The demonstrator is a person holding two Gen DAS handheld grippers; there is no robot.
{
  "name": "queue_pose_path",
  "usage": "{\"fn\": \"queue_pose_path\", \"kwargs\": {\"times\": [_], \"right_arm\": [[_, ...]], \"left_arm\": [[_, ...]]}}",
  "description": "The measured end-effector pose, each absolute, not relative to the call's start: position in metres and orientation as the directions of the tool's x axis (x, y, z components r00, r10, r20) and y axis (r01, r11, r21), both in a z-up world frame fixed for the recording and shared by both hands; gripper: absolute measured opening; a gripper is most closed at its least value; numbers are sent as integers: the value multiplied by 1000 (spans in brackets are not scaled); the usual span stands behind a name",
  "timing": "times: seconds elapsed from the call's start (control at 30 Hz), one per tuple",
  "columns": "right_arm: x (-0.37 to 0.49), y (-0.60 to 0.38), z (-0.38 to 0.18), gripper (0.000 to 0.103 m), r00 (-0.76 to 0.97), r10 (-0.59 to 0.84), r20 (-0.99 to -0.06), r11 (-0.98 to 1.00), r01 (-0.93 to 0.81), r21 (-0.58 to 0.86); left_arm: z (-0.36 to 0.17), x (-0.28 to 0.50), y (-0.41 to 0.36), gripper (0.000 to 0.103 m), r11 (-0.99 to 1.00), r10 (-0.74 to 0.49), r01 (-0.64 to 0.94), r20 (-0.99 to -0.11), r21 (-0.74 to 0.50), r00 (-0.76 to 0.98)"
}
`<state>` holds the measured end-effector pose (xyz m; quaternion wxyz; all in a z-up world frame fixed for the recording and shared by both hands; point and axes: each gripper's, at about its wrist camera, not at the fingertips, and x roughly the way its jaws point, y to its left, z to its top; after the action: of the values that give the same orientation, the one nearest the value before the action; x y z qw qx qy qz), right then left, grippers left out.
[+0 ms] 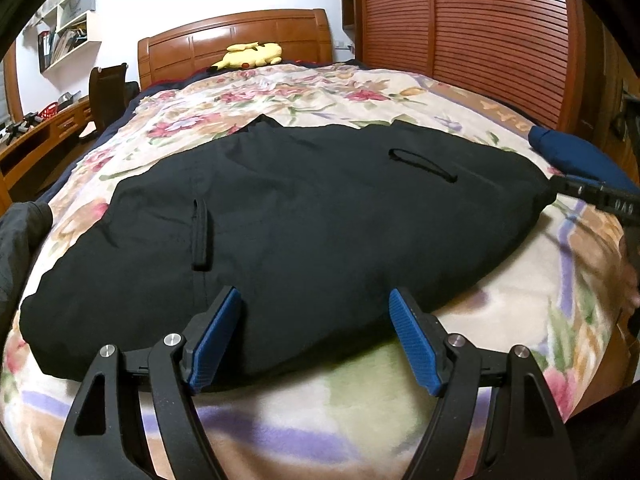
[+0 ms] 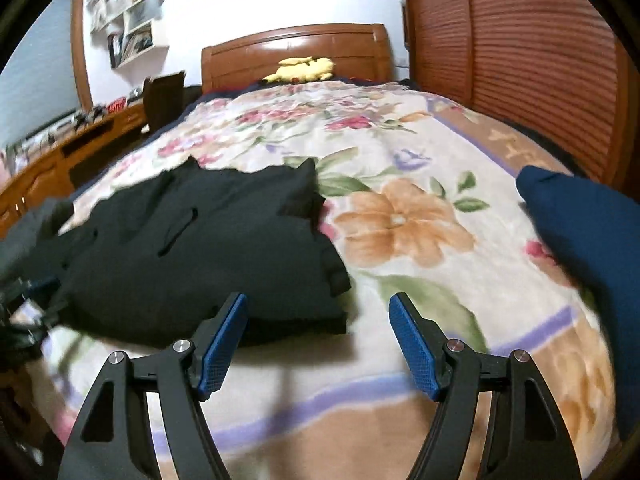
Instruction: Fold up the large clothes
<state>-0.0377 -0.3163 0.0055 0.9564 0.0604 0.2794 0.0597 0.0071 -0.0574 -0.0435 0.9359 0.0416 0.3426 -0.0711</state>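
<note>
A large black garment (image 1: 280, 216) lies folded flat on the floral blanket (image 1: 360, 404); a belt loop and a drawstring loop show on top. My left gripper (image 1: 316, 300) is open and empty, its blue pads over the garment's near edge. In the right wrist view the same black garment (image 2: 208, 252) lies to the left, and my right gripper (image 2: 318, 306) is open and empty just off its near right corner, above the blanket (image 2: 400, 224). The right gripper's black body also shows in the left wrist view (image 1: 600, 196) at the garment's right end.
A dark blue cloth (image 2: 588, 232) lies at the right of the bed, also in the left wrist view (image 1: 572, 156). Another dark garment (image 1: 20, 240) hangs off the left edge. A yellow plush toy (image 1: 252, 56) sits by the wooden headboard. A wooden desk (image 1: 44, 128) stands left, a slatted wardrobe (image 1: 480, 32) right.
</note>
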Motion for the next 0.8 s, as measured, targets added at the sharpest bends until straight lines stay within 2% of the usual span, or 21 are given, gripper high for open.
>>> {"fn": "queue_pose_path", "kwargs": {"times": [0.23,0.33,0.8], "right_arm": [[-28,-318,0,75,818,181,-546,977,-84,198],[-18,-322,-4,77,802,189,-566,972,-72,223],[16,-340,-16,77,728,322,-605,911,-65,407]], "left_arm": [[-53,8,-59,79,986,-102,164,-643,37,759],[-56,10,-53,80,984,-138,179,-645,-1,752],[-59,5,-53,80,982,-151,188,-617,-5,773]]}}
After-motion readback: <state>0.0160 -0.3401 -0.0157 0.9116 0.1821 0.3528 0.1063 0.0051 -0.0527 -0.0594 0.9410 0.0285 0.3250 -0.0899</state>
